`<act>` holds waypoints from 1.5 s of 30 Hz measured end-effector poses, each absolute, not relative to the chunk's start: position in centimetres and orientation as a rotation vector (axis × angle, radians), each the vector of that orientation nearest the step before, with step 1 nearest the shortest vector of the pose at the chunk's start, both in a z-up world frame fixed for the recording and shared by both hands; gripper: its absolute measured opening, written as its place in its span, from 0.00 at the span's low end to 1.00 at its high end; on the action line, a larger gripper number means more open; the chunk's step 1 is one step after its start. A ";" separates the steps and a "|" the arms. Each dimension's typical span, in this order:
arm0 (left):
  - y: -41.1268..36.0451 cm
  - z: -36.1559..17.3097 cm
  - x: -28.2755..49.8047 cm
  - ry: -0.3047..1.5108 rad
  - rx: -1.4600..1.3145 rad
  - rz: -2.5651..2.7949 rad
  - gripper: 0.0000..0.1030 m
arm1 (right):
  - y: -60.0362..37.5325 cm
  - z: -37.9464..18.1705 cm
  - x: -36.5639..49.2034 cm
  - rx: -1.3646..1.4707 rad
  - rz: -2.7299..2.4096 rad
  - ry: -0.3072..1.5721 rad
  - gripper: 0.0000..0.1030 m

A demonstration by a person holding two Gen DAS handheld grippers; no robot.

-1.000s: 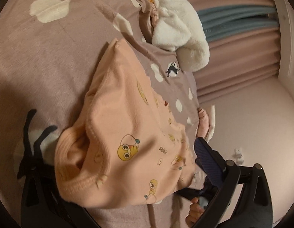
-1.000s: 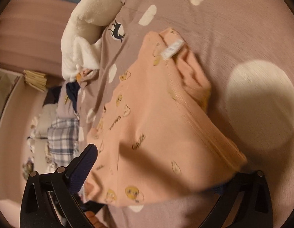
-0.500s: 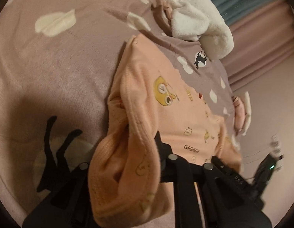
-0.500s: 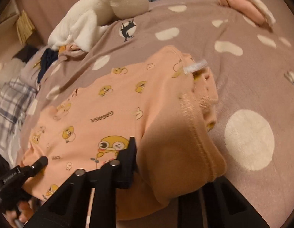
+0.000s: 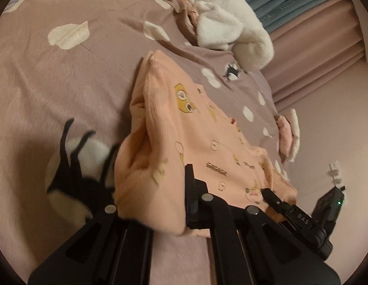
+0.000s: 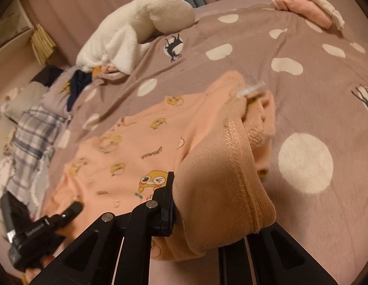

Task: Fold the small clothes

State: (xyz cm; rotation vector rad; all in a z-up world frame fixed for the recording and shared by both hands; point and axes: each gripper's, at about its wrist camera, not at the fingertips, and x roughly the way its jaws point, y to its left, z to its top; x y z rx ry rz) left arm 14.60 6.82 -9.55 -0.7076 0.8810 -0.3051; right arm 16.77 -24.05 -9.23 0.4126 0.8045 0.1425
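Peach baby garment (image 5: 203, 142), printed with yellow cartoon faces and the word GAGAGA, lies on a mauve bedspread (image 5: 65, 83) with cream spots and black deer silhouettes; its ribbed, stitched edge is bunched into thick folds at each gripper. The left gripper (image 5: 148, 190) is pinched on one bunched end of the garment, the fabric bulging between its fingers, and the right gripper (image 6: 215, 190) is pinched on the other end, where a seam band curls over its far finger. The left wrist view shows the right gripper's body with a green light at the lower right, a folded pink and cream cloth (image 5: 287, 135) at the bed's edge, and a wall socket. Only the right wrist view shows the white label (image 6: 249, 90) sewn at the garment's far corner, a plaid cloth (image 6: 34, 137) beside the bed, and the left gripper low at the left. A white fleece item (image 6: 136, 35) lies beyond the garment in both. Compared with half a second ago, the garment lies flatter and wider across the bedspread, both ends held as before.
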 end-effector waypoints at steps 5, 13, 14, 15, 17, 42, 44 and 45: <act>5.5 -9.1 12.0 0.899 -0.607 -0.308 0.02 | -24.8 -8.6 14.7 0.429 0.195 0.808 0.14; 3.3 -8.5 6.7 0.940 -0.515 -0.364 0.03 | -26.4 -9.1 10.7 0.457 0.224 0.813 0.14; 3.3 -8.6 6.1 0.946 -0.522 -0.371 0.03 | -26.6 -9.1 10.5 0.459 0.228 0.815 0.14; 3.3 -8.8 5.3 0.959 -0.539 -0.385 0.03 | -26.8 -9.1 10.0 0.452 0.229 0.818 0.14; 2.8 -8.9 3.9 0.982 -0.526 -0.402 0.03 | -27.4 -9.3 8.7 0.454 0.215 0.809 0.14; 10.0 -8.6 4.6 0.874 -0.461 -0.003 0.93 | -30.8 -13.4 6.4 0.825 0.139 0.809 0.71; 9.7 -8.2 4.9 0.862 -0.449 -0.008 0.93 | -30.9 -13.3 6.3 0.836 0.129 0.813 0.72; 9.5 -7.9 5.0 0.853 -0.435 -0.017 0.93 | -30.9 -13.3 6.1 0.835 0.124 0.816 0.72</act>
